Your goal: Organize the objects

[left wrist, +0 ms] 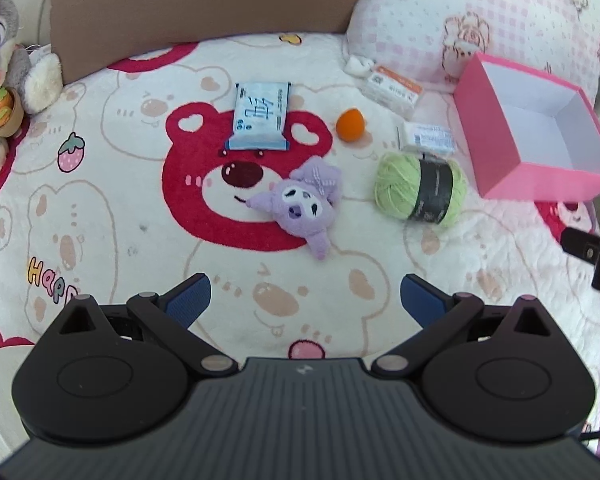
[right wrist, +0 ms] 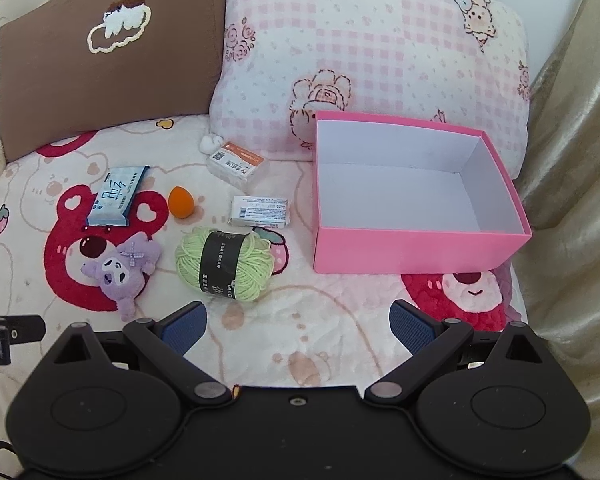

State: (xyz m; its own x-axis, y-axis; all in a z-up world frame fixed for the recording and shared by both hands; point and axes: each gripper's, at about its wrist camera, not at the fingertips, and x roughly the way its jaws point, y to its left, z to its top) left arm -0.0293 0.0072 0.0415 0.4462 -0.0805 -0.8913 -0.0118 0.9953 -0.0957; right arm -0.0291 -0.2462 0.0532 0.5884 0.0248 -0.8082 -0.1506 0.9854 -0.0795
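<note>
On a bear-print blanket [left wrist: 100, 208] lie a purple plush toy [left wrist: 304, 200] [right wrist: 122, 270], a green yarn ball [left wrist: 420, 188] [right wrist: 224, 264] with a black band, an orange egg-shaped sponge [left wrist: 351, 125] [right wrist: 181, 201], a blue-and-white packet [left wrist: 260, 116] [right wrist: 116, 196], a small white pack [left wrist: 428, 138] [right wrist: 260, 211] and an orange-labelled pack [left wrist: 394, 90] [right wrist: 238, 162]. An empty pink box [left wrist: 540, 176] [right wrist: 412, 246] sits to the right. My left gripper [left wrist: 305, 300] is open, just short of the plush toy. My right gripper [right wrist: 298, 326] is open, in front of the yarn and the box, holding nothing.
A brown cushion [right wrist: 112, 56] and a pink checked pillow [right wrist: 372, 52] stand behind the objects. A grey plush rabbit [left wrist: 0, 64] sits at the far left. A small white wad [right wrist: 211, 143] lies by the pillow. A beige curtain [right wrist: 572, 160] hangs to the right.
</note>
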